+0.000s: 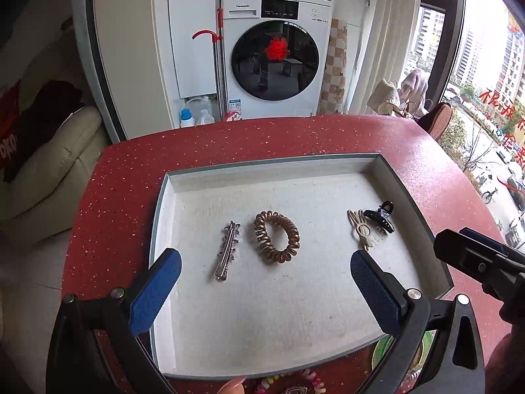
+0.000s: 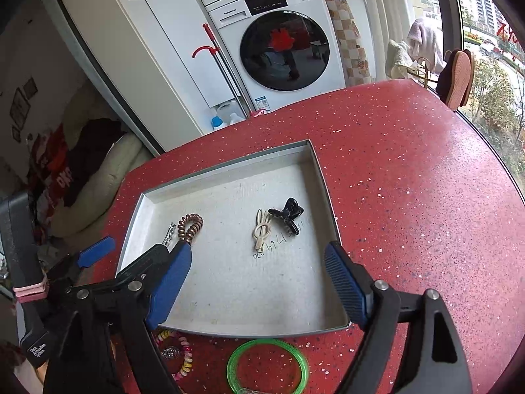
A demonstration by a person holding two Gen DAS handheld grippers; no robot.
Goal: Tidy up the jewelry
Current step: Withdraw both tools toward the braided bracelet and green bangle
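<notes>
Tools both stand apart and hold nothing. We have the left tool point(image 1: 265, 279) low over the near half of the tray point(image 1: 410, 190), its blue pads point(image 1: 154, 290) spread wide. Ahead of it, between the pads, lie the silver clip point(image 1: 227, 250) and, just to its right, the bronze coil tie point(image 1: 276, 236); the two are close but not touching. Further right, just ahead of the right pad, we see the cream clip point(image 1: 360, 229) with the black claw clip point(image 1: 380, 215) touching it on its far side.

Our right tool point(image 2: 259, 282) hangs over the tray's near right part, one pad inside the tray line and the other over its right rim. The cream clip and black claw clip sit ahead of it, between its pads. The left tool shows at its left, partly hiding the silver clip.

Behind both tools, on the red worktop point(image 2: 410, 170) just outside the tray's near rim, rest a green bangle point(image 2: 267, 366) and, to its left, a multicoloured coil tie point(image 2: 183, 354) with a small silver piece point(image 2: 169, 352) inside its loop; we cannot tell what that piece is.

Beyond the worktop stands a washing machine point(image 1: 275, 55).
</notes>
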